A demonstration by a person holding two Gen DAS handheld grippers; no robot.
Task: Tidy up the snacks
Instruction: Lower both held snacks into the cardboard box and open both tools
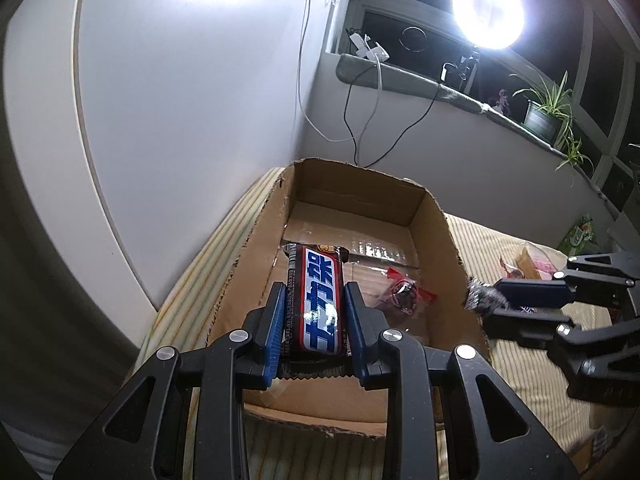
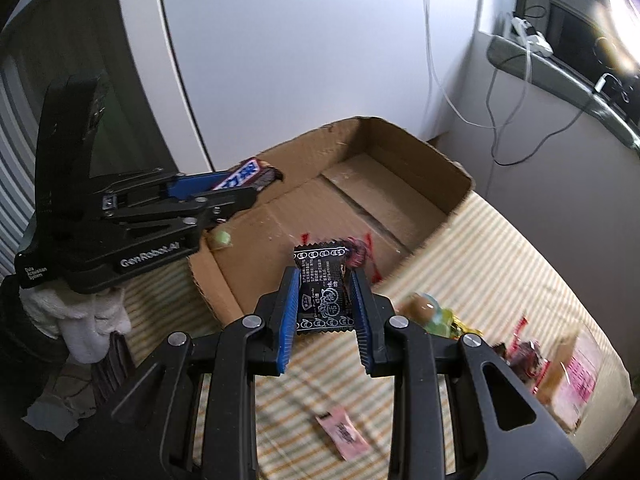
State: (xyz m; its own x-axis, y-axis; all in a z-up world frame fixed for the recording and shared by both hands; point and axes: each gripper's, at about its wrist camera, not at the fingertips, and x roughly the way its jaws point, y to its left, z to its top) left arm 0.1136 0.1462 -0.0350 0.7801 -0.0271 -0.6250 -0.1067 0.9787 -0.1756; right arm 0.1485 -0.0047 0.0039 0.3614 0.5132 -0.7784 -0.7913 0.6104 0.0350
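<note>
My left gripper (image 1: 315,292) is shut on a brown chocolate bar with blue lettering (image 1: 317,304) and holds it over the open cardboard box (image 1: 432,220). A red-wrapped candy (image 1: 404,294) lies on the box floor. My right gripper (image 2: 325,274) is shut on a small black candy packet (image 2: 325,296) just outside the box's near right wall (image 2: 436,236). From the right wrist view the left gripper (image 2: 224,196) holds the bar (image 2: 248,174) above the box's left edge. A green candy (image 2: 221,239) lies in the box corner.
The box sits on a striped cloth (image 2: 492,256). Loose snacks lie on the cloth to the right: a pink-labelled packet (image 2: 576,376), a dark red candy (image 2: 524,360), a green and brown sweet (image 2: 432,314), a pink sachet (image 2: 344,438). White wall and cables stand behind.
</note>
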